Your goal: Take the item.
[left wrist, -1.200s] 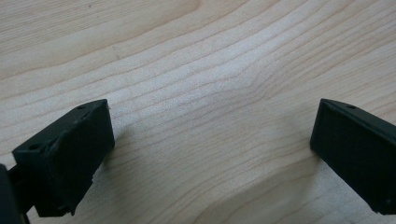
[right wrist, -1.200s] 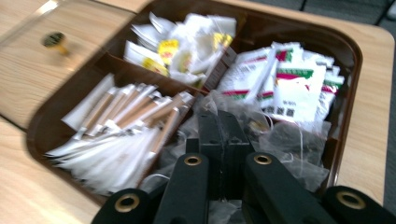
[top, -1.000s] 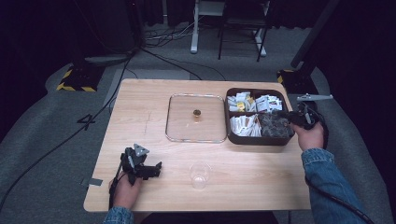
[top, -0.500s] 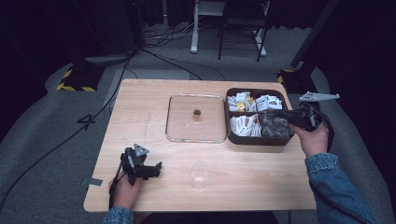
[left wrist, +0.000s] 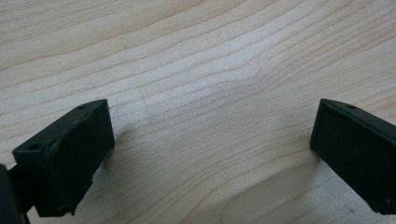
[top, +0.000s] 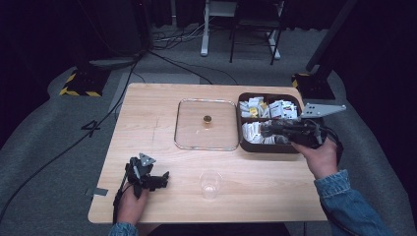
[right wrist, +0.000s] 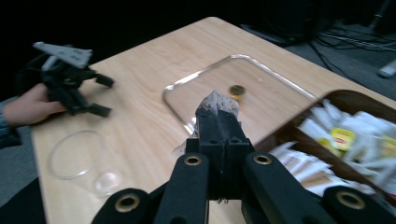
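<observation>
The left gripper [top: 156, 180] is rested on the wooden table [top: 147, 118] near its front left corner, its jaws spread wide over bare wood with nothing between them, a parked posture judged to leave the working area free for the other hand. Toward the middle, a clear plastic cup [top: 210, 184] is stood upright near the front edge, and a flat glass lid [top: 206, 124] with a small brass knob [top: 207, 119] is laid just beside the brown box [top: 268, 146], presumably set aside to give access to the packets. At the right, the right gripper [right wrist: 215, 108] is held above the box's near left part with its jaws pressed together on a small translucent sachet [right wrist: 212, 100], lifted clear of the remaining packets [top: 275, 109] and pointed toward the lid and cup, probably for delivery to the cup.
</observation>
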A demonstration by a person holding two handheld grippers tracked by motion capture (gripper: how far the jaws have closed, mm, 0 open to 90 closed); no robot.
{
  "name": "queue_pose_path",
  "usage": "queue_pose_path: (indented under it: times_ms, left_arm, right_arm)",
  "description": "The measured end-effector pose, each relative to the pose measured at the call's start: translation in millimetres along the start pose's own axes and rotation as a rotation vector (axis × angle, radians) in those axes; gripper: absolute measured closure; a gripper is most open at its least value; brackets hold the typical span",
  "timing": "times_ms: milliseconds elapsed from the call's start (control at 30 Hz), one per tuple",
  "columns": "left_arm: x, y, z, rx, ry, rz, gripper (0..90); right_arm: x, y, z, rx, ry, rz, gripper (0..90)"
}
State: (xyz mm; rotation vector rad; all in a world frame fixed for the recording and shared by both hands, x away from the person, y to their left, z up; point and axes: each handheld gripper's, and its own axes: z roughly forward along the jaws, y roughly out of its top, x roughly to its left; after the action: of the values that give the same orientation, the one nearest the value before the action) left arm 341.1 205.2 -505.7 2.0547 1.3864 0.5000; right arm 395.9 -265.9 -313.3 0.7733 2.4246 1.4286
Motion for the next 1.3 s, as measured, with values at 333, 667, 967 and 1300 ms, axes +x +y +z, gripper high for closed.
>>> queue_pose_path:
  times_ms: [333, 667, 967, 1300]
  left_arm:
    - [0.3, 0.5, 0.5, 0.0, -0.006, 0.0, 0.1]
    - [0.8, 2.7, 2.3, 0.001, -0.007, 0.006, 0.0]
    - [0.9, 3.9, 3.3, 0.002, -0.007, 0.005, 0.0]
    - [0.9, 3.9, 3.3, 0.002, -0.006, 0.005, 0.0]
  right_arm:
    - [44.1, 8.4, 12.4, -0.018, 0.121, -0.058, 90.0]
    - [73.0, 11.8, 28.2, -0.01, 0.206, -0.091, 90.0]
    - [90.1, 7.1, 41.3, 0.008, 0.233, -0.114, 90.0]
    - [103.5, -3.1, 67.3, 0.075, 0.254, -0.143, 90.0]
